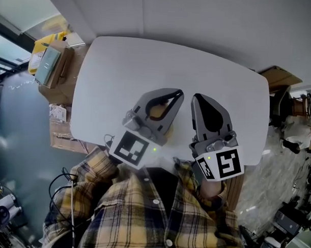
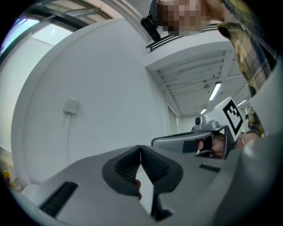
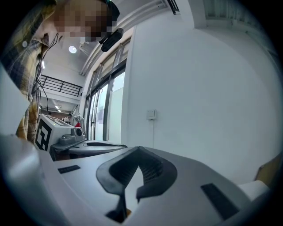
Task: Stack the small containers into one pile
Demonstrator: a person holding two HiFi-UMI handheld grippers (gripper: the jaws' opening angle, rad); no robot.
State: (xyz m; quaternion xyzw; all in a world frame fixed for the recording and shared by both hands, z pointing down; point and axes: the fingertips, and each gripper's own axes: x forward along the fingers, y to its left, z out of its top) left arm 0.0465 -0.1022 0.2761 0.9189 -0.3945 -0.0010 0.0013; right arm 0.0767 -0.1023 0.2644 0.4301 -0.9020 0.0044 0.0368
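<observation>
Hovering left gripper (image 1: 174, 92), right gripper (image 1: 197, 99), table (image 1: 122, 69) edge

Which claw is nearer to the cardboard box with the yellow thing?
Left. The left claw is over the table, on the side toward the box; the right claw is beside it, farther away.

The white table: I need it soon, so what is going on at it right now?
A person in a plaid shirt holds a gripper in each hand, level over the near edge of the white table. The left gripper and the right gripper both have their jaws together, with nothing between them. A tan object shows under the left gripper, too hidden to identify. No stacking is under way.
</observation>
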